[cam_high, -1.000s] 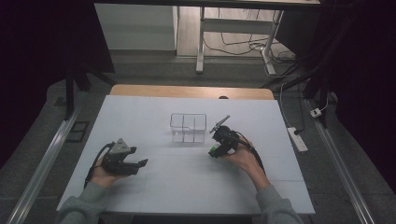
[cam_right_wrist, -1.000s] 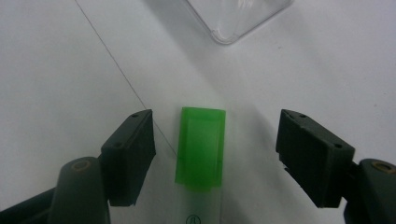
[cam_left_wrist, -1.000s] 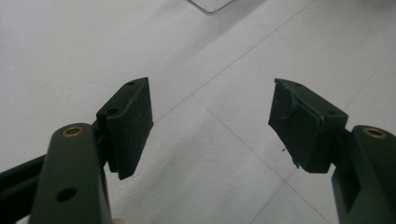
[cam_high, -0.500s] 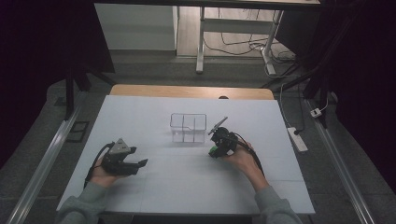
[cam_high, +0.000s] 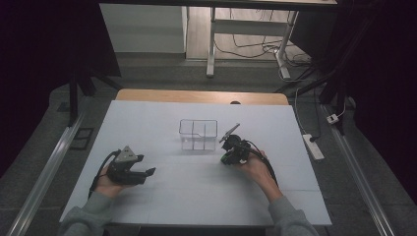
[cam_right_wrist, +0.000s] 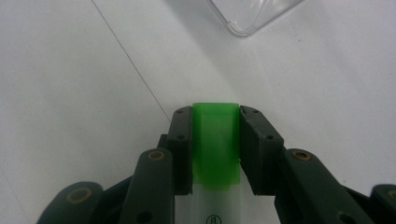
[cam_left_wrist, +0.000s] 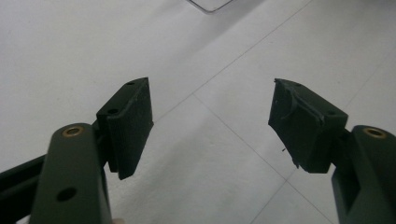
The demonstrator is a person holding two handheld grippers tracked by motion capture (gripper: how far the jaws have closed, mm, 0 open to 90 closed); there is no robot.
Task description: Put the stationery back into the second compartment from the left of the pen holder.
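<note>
— What sits in the clear plastic divided box (cam_high: 198, 134) on the white table (cam_high: 196, 196)?

— Its compartments look bare. Just beside it, the right tongs (cam_right_wrist: 215, 122) have just been closing and now clamp a bright green plastic cap on a translucent tube (cam_right_wrist: 216, 144), low over the table.

— And the left tongs (cam_left_wrist: 212, 121)?

— Spread wide, holding nothing.

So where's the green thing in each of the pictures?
High view: the green piece sits right of centre on the table, pinched in the right gripper.
Left gripper view: I can't find it here.
Right gripper view: it is at the centre, clamped between the two black jaws.
Shared landmark: the clear plastic box, whose corner sits at the top edge.
</note>
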